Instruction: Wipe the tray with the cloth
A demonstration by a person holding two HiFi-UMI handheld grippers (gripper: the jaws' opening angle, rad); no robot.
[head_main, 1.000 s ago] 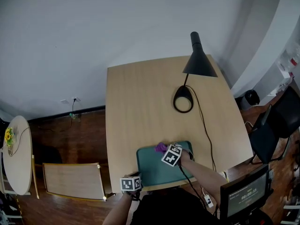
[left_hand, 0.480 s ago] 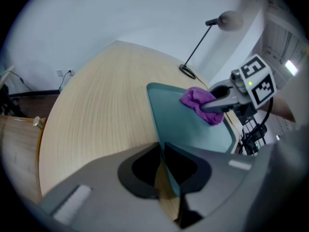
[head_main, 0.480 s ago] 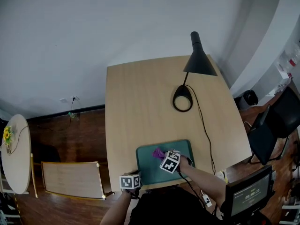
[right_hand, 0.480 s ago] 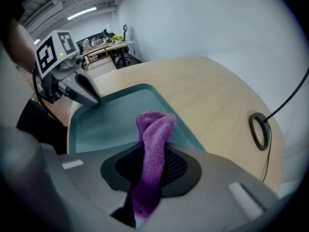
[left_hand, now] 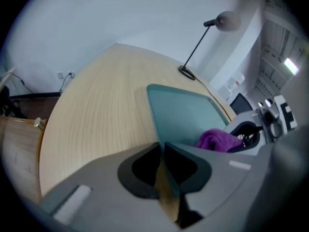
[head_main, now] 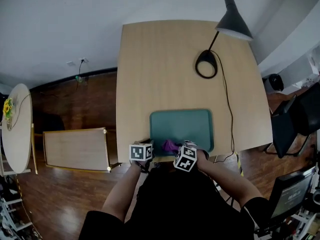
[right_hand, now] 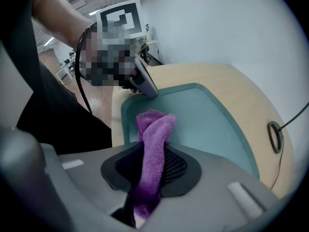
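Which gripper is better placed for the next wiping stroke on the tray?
Right. The right gripper is shut on the purple cloth, over the tray near its front edge. The left gripper is shut, without cloth, at the tray's near corner.

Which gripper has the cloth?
The right gripper: the purple cloth is pinched between its jaws, over the tray. The left gripper has its jaws together with no cloth, at the tray's near corner.
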